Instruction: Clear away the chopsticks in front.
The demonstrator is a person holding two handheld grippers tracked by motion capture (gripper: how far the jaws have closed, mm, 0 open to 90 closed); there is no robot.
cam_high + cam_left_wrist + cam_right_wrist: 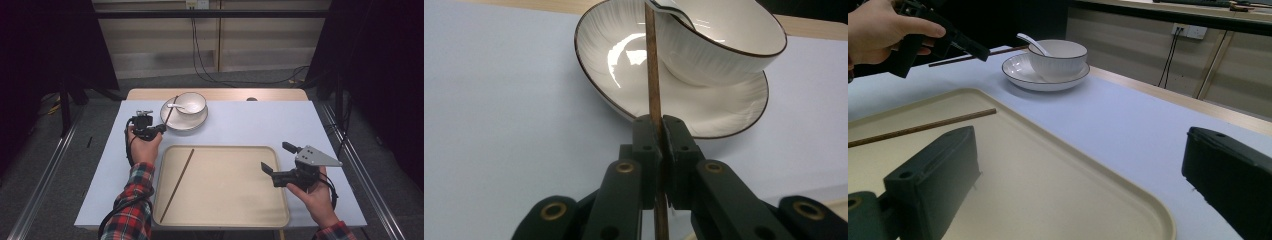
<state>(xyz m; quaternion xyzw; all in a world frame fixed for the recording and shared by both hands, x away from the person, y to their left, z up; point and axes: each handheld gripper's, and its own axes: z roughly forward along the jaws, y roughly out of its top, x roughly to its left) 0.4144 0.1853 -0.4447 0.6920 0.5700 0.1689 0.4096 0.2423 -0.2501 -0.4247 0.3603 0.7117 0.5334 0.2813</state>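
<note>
On the left of the pale blue table (240, 125), the left gripper (159, 128) is holding a thin, dark brown wooden chopstick (653, 75) pinched tight between its closed black jaws. The stick is slanting forward over the near left edge of a shallow white plate with a dark rim (172, 120), its far end reaching up beside the white ribbed bowl (192, 105) that is standing on the plate with a white spoon (175, 105) leaning inside. The held chopstick looks slender, straight and smooth, with a warm reddish grain in the left gripper view, and most of its length is hanging unsupported ahead of the jaws. That long overhang is the likely source of trouble: a small twist of the wrist could be swinging the tip into the bowl or the spoon and tipping them, and the narrow pinch could be letting the stick pivot or slip out. Moving right, a matching second chopstick (177, 184) is lying at a slant along the left side of the wide beige plastic tray (250, 210). At the far right, the right gripper (278, 158) is hovering at the tray's right edge with its jaws spread wide and holding nothing.
</note>
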